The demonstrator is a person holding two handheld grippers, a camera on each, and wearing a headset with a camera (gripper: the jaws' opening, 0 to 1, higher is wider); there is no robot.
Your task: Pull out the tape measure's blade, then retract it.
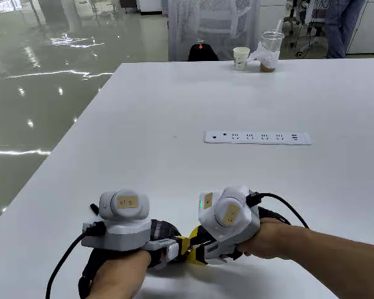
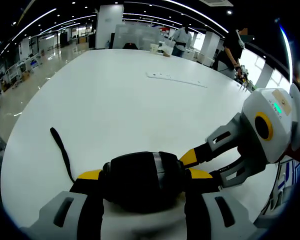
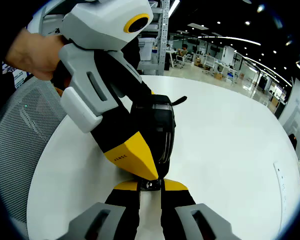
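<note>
**Braced for the pull**

Head view, bottom centre: clamping tape measure [image 1: 164, 232] in left gripper [image 1: 169, 242], anchoring it. Left gripper view, right: meeting it with right gripper [image 2: 194, 165]. Right gripper view, bottom: pinched shut on blade tip [image 3: 151, 185], likely for drawing out.

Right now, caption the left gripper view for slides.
Left hand-held gripper clamps black tape measure; right hand-held gripper at its side.

The tape measure [image 3: 157, 125] between the left gripper's [image 2: 145, 175] jaws is black with a grey band, and its strap [image 2: 62, 152] is black. The jaws of the left gripper and the right gripper [image 3: 151, 186] are black, tipped yellow, on pale grey bodies. The table [image 2: 115, 95] ahead of the jaws is plain white.
</note>
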